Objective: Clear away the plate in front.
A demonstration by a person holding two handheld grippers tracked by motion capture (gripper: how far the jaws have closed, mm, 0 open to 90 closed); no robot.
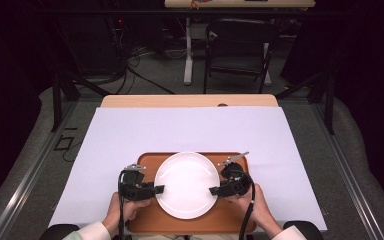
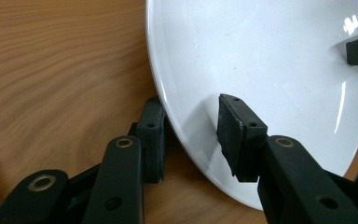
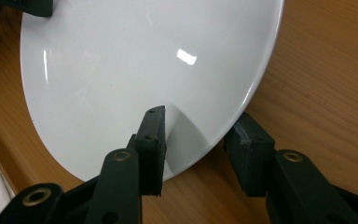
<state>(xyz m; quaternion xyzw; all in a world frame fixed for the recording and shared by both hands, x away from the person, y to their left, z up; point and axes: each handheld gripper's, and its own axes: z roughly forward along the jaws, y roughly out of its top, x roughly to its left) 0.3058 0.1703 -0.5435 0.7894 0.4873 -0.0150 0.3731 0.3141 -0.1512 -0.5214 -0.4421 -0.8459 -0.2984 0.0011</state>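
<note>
A round white plate point(image 1: 187, 185) lies on a wooden tray point(image 1: 145, 162) near the table's front edge. My left gripper point(image 1: 159, 189) is at the plate's left rim and my right gripper point(image 1: 214, 190) at its right rim, each held by a hand. In the left gripper view the left gripper point(image 2: 193, 135) is open: one pad hangs over the plate point(image 2: 261, 56), the other sits outside the rim on the tray point(image 2: 51, 70). The right gripper point(image 3: 200, 140) straddles the plate point(image 3: 135, 60) the same way, open, its outer pad over the tray point(image 3: 326, 70).
The tray rests on a white sheet point(image 1: 190, 130) that covers the table; a strip of bare wood point(image 1: 190, 101) shows at the far edge. Beyond the table stand a black chair point(image 1: 240, 45) and cables on the floor point(image 1: 130, 65).
</note>
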